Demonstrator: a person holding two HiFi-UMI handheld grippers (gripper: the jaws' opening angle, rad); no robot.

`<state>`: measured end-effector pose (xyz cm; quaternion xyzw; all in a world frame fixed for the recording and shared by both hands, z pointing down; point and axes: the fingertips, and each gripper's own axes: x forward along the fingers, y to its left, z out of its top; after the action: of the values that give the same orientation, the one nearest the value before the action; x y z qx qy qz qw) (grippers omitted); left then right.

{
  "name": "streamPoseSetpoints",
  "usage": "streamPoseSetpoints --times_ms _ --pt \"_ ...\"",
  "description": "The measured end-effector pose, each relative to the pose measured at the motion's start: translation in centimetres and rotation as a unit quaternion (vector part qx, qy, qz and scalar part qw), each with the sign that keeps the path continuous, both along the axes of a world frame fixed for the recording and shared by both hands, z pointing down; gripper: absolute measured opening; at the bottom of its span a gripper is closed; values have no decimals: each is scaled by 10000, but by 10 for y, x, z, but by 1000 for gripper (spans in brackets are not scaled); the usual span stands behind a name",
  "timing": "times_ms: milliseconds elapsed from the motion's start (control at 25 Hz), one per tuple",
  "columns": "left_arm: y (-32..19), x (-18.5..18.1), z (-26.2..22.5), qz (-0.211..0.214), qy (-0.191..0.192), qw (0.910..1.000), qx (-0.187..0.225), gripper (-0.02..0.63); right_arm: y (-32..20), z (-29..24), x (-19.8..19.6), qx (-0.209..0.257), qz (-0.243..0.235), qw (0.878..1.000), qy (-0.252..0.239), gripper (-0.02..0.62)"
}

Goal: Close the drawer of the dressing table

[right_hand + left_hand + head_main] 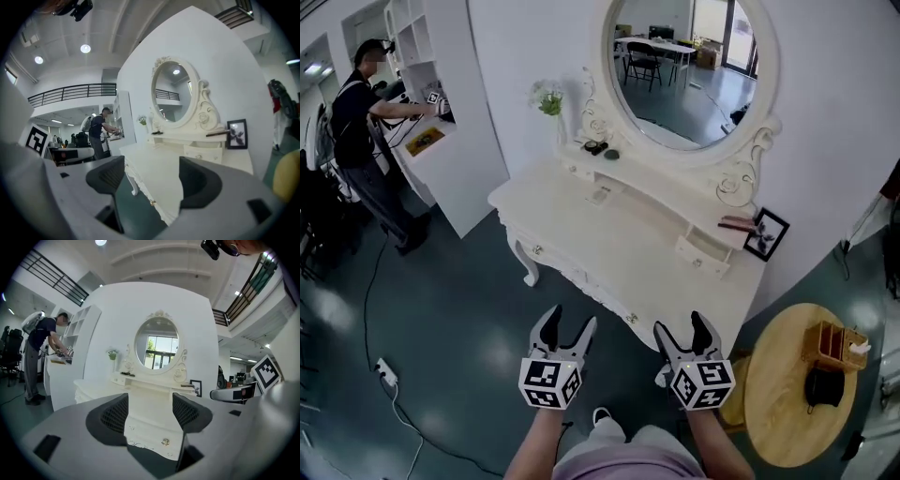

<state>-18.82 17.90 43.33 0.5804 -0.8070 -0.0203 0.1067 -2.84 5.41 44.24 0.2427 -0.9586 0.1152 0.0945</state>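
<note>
The white dressing table [609, 246] with its oval mirror stands against the wall ahead. On its upper tier a small drawer [703, 253] at the right juts out over the tabletop; it also shows in the right gripper view as the small drawer [202, 152]. A second small drawer [602, 194] further left juts out too. My left gripper [571, 317] and right gripper [680, 323] hang side by side just short of the table's front edge, both open and empty. The left gripper [150, 411] faces a front corner with a knob [165, 442]. The right gripper [152, 180] points along the tabletop.
A round wooden side table [778, 412] with a wooden box [832, 345] stands close on the right. A framed picture [766, 233] leans on the wall. A person [366, 131] works at a white shelf unit at the far left. A power strip [385, 373] and cable lie on the floor.
</note>
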Motion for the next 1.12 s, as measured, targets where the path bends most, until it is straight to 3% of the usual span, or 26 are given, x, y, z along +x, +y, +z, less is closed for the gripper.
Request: streamPoseSetpoints --times_ms 400,1120 --pt "-63 -18 15 711 194 9973 -36 281 -49 14 13 -38 1064 9940 249 356" --pt "-205 -2 17 1415 74 9898 -127 281 -164 21 50 -87 1859 9823 214 353"
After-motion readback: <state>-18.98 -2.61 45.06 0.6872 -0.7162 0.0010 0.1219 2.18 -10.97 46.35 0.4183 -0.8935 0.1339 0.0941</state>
